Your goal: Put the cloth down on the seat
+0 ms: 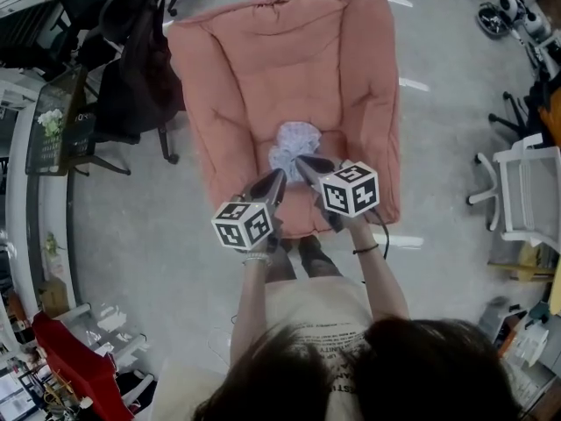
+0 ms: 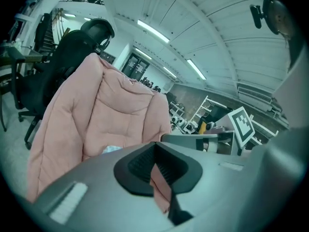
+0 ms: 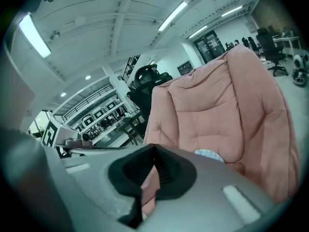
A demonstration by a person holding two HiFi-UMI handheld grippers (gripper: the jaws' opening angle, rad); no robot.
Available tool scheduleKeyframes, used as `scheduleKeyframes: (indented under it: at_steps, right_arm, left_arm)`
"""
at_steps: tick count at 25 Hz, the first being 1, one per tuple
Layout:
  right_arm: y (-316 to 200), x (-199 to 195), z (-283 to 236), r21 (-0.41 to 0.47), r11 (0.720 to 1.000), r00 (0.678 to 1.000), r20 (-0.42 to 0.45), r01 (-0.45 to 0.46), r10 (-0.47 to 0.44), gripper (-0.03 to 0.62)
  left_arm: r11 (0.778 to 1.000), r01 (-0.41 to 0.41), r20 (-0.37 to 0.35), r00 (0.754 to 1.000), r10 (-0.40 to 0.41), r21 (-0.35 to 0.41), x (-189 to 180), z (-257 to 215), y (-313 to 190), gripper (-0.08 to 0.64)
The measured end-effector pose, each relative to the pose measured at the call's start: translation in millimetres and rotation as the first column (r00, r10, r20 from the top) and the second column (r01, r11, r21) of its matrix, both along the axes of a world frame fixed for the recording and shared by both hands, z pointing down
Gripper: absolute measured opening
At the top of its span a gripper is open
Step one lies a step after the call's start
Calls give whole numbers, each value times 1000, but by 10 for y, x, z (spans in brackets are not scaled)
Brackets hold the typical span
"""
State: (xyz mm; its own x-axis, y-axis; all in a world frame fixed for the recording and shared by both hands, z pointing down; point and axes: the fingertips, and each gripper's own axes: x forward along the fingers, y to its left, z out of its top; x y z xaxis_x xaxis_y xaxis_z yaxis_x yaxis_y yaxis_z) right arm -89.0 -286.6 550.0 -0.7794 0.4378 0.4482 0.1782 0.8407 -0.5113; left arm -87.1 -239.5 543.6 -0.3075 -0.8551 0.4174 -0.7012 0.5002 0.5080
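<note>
A crumpled pale cloth (image 1: 295, 146) lies on the seat of a pink padded armchair (image 1: 263, 68). It shows as a small light patch in the left gripper view (image 2: 112, 149) and in the right gripper view (image 3: 208, 153). My left gripper (image 1: 280, 175) hovers over the seat's front, just short of the cloth, shut with nothing in it (image 2: 154, 144). My right gripper (image 1: 301, 160) is beside it, its tip at the cloth's near edge; it is also shut and holds nothing (image 3: 154, 145). Neither gripper holds the cloth.
A black office chair (image 1: 131, 68) draped with dark clothing stands just left of the armchair. A white chair (image 1: 526, 191) is at the right, and a red object (image 1: 74, 367) at the lower left. The person's feet (image 1: 298, 253) are at the armchair's front edge.
</note>
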Motion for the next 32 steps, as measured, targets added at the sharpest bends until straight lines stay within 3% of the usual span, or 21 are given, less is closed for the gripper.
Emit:
scheduleKeyframes:
  at_steps: [21, 32]
  right_arm:
    - [84, 50, -532, 17, 1000, 990, 144, 7, -10, 2]
    - [-27, 157, -525, 22, 1000, 987, 160, 3, -7, 2]
  left_arm:
    - [999, -19, 113, 994, 14, 45, 69, -400, 33, 5]
    - [999, -20, 146, 989, 13, 48, 151, -416, -97, 5]
